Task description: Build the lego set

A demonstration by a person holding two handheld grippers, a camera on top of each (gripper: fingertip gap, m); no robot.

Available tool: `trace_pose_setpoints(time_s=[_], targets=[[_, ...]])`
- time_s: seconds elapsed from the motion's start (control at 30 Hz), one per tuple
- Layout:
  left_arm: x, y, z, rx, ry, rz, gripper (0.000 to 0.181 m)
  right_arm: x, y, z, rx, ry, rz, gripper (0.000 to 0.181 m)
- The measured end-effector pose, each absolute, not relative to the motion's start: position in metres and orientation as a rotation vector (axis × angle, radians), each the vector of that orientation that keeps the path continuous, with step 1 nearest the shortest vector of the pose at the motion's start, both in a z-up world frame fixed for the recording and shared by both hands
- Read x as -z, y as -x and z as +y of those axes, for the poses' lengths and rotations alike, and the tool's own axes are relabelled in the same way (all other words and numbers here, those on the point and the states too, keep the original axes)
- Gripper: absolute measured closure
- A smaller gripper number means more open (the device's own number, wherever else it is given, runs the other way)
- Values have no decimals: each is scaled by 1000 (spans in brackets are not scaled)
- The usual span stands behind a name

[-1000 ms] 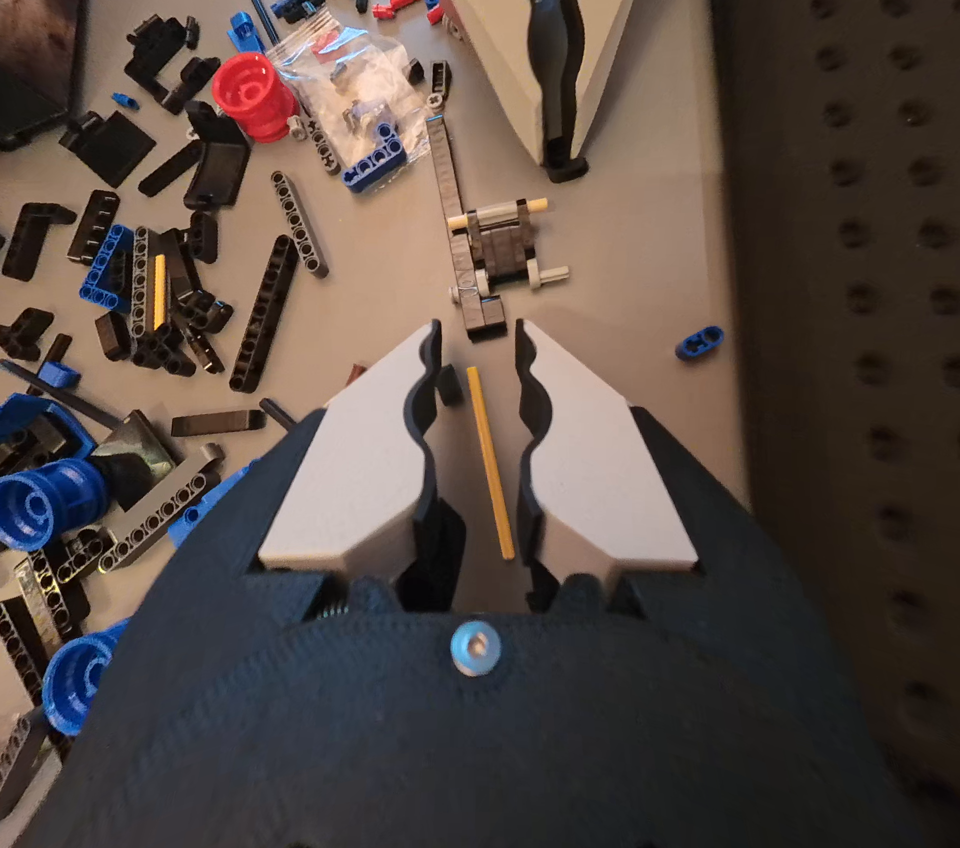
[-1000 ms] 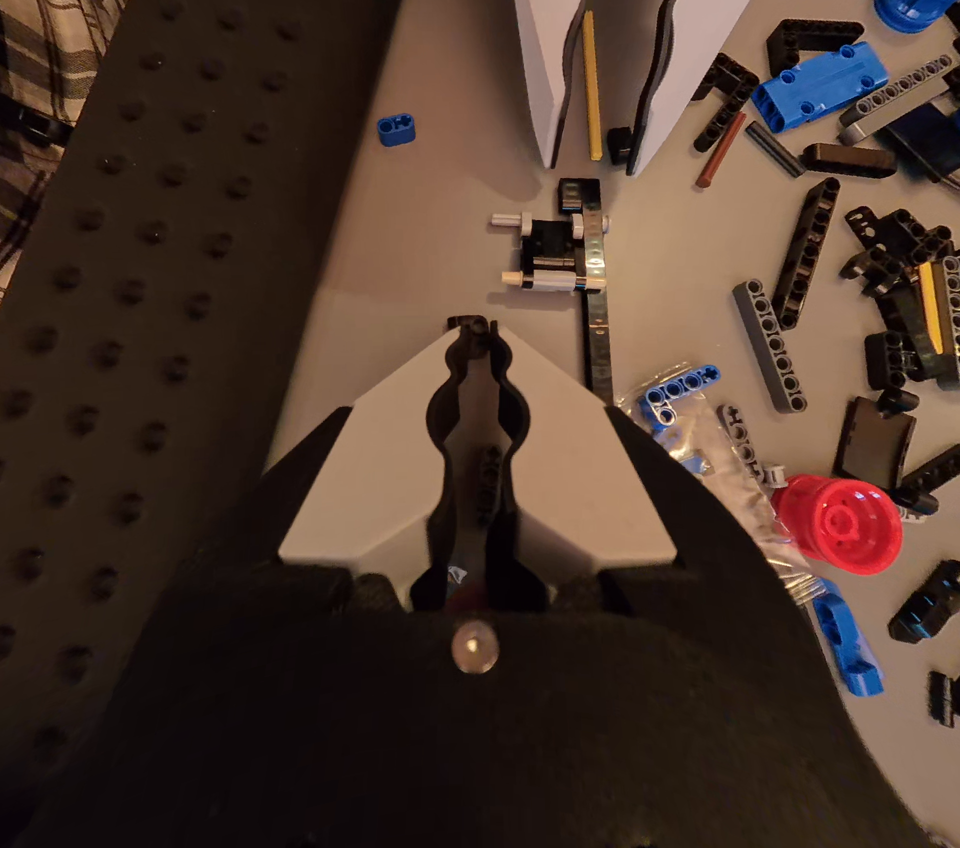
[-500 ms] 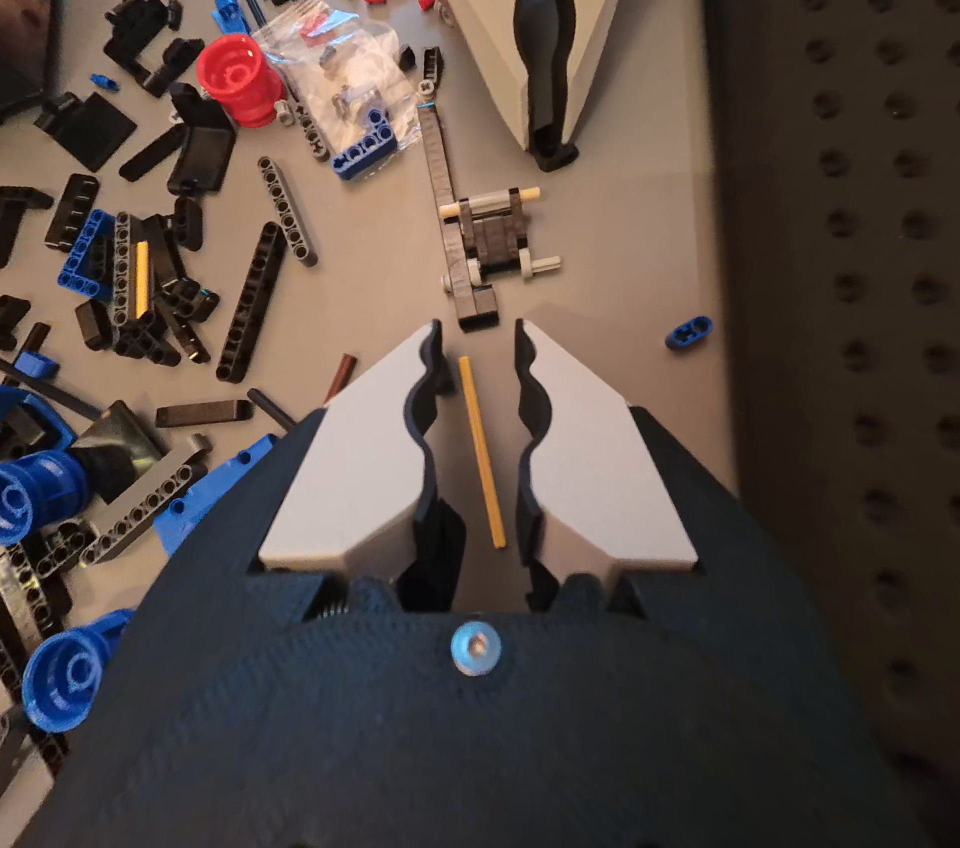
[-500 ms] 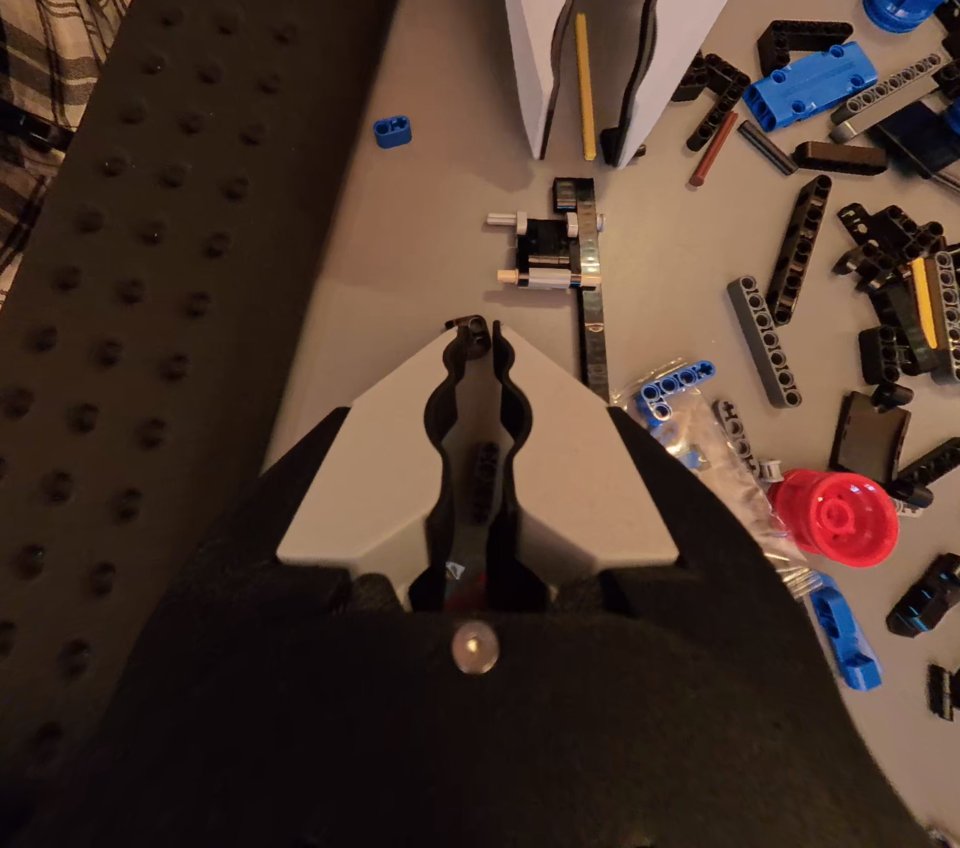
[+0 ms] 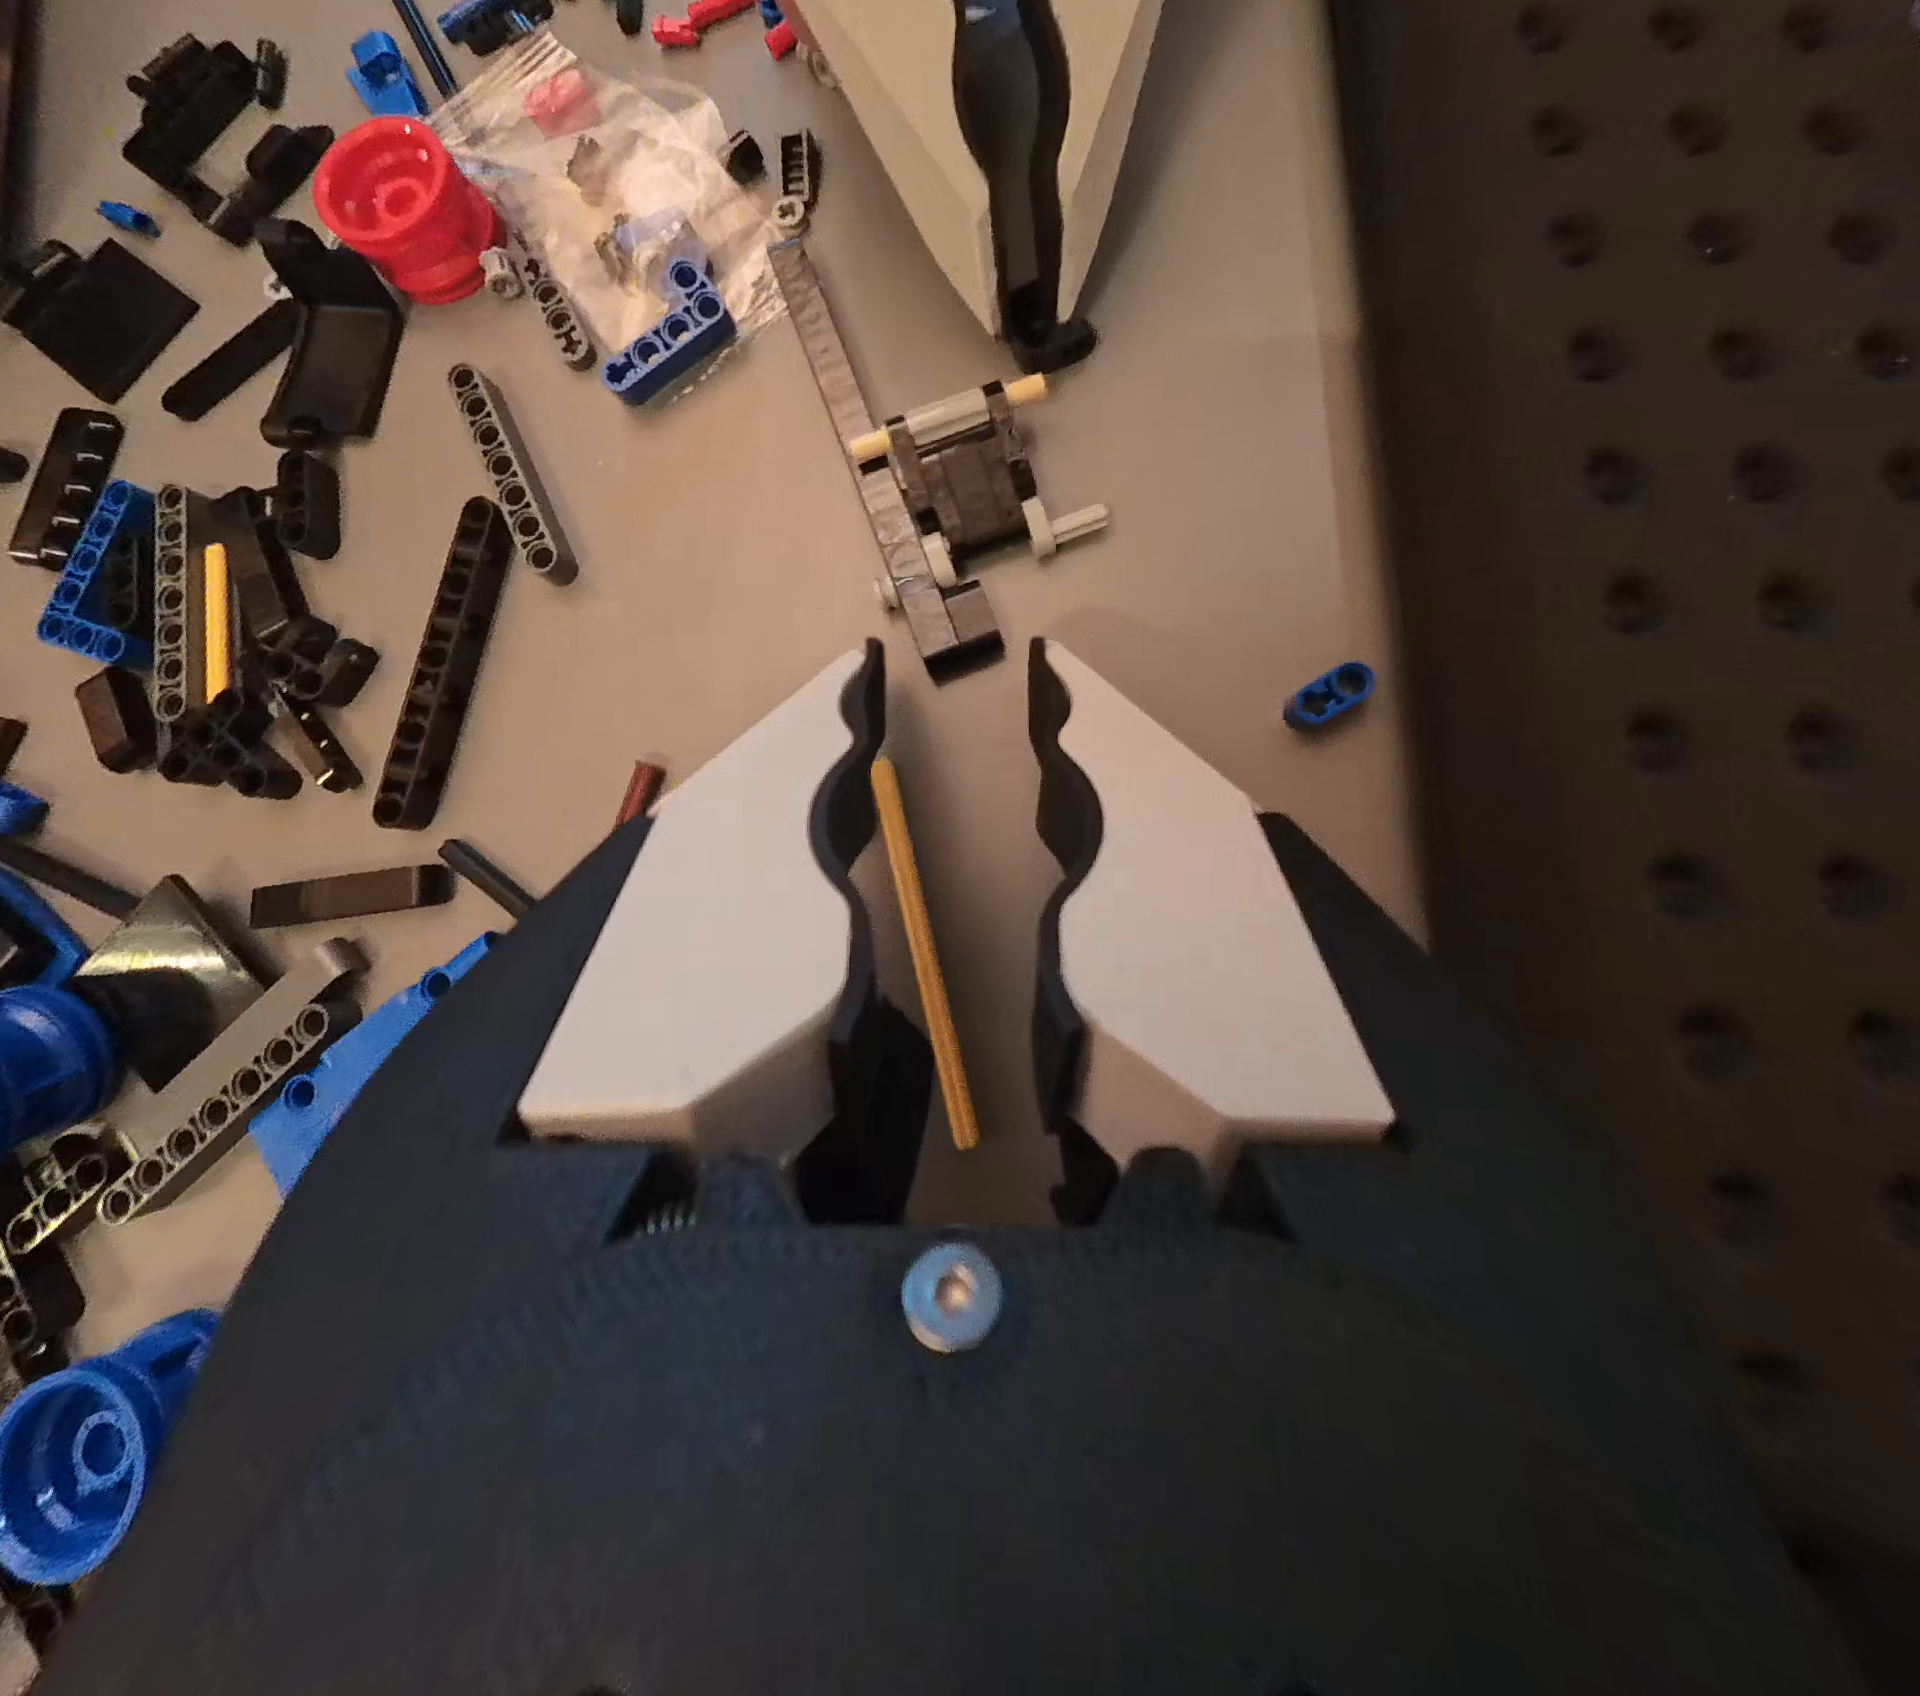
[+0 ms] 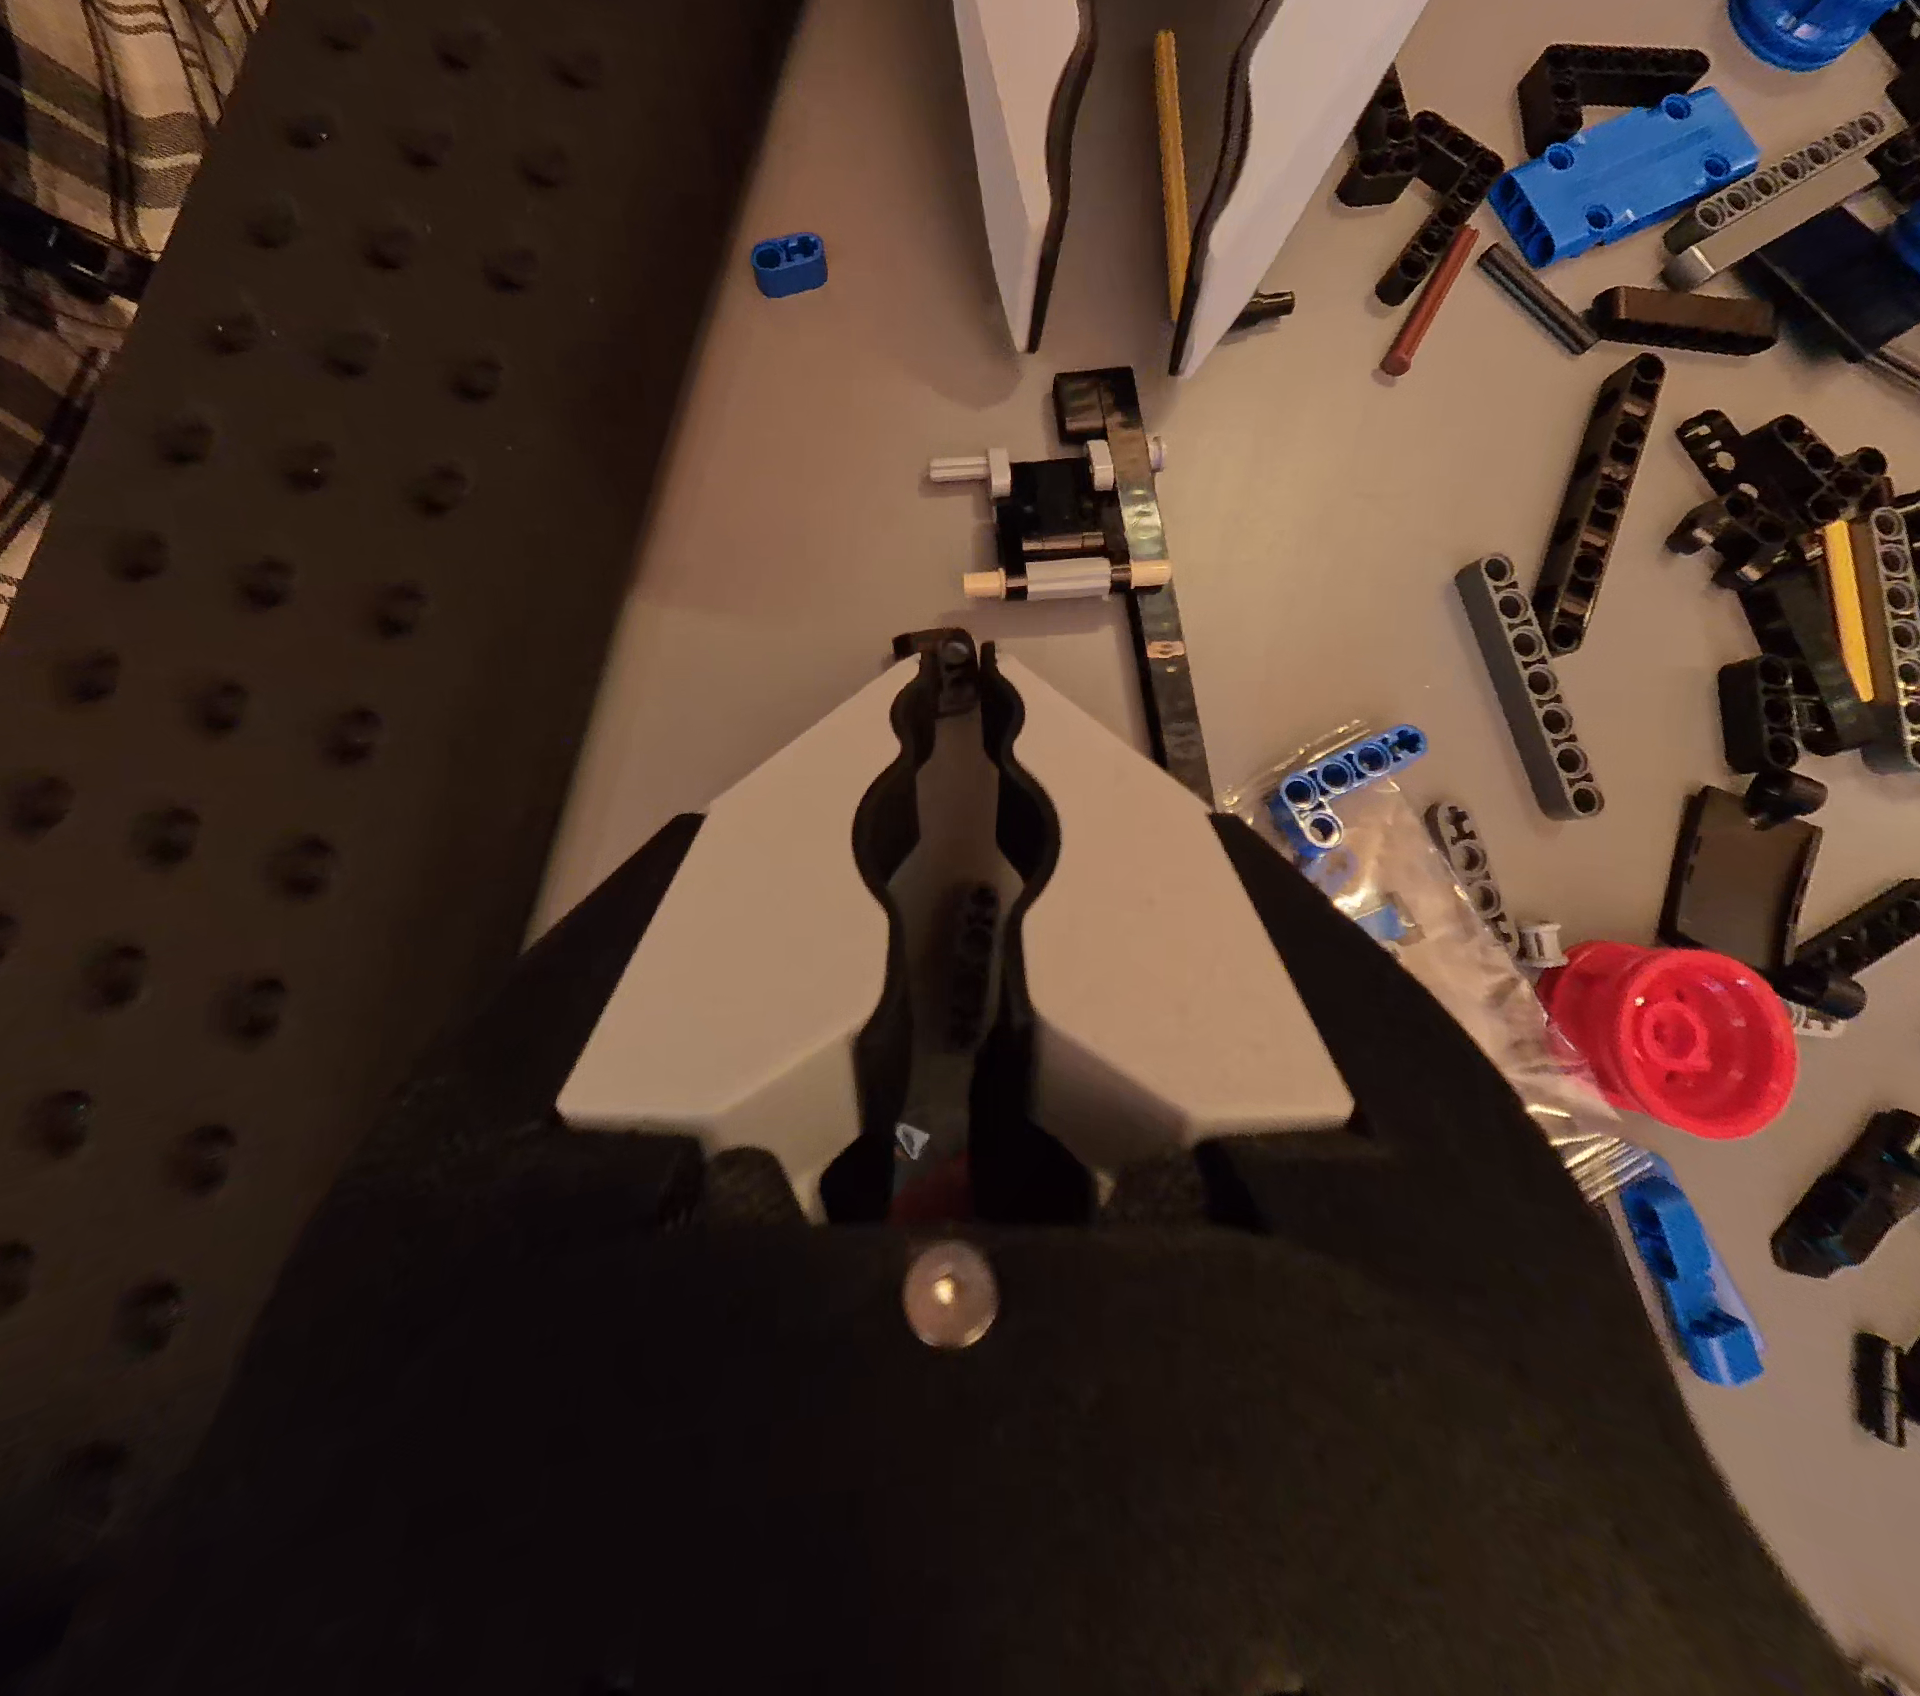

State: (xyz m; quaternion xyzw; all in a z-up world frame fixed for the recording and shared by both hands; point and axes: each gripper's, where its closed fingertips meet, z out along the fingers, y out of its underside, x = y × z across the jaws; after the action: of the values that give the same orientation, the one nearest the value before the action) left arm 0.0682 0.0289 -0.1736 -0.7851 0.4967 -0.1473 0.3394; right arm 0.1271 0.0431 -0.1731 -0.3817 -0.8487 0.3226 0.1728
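Grey tabletop (image 5: 727,607); left hand-held gripper (image 5: 954,659) agape over yellow axle (image 5: 920,940), right hand-held gripper (image 6: 964,659) pinching black piece (image 6: 948,654).

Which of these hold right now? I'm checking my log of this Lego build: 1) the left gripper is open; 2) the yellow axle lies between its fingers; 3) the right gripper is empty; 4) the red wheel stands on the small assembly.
1) The left gripper is open: true.
2) The yellow axle lies between its fingers: true.
3) The right gripper is empty: false; it is shut on a small black piece.
4) The red wheel stands on the small assembly: false; it sits apart, beside a clear bag.
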Motion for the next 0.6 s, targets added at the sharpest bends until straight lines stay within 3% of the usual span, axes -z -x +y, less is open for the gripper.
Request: trace_pose_setpoints(time_s=[0.6], targets=[[173, -66, 32, 359, 2038, 1286, 156, 173, -124, 50, -883, 1093, -2382, 175]])
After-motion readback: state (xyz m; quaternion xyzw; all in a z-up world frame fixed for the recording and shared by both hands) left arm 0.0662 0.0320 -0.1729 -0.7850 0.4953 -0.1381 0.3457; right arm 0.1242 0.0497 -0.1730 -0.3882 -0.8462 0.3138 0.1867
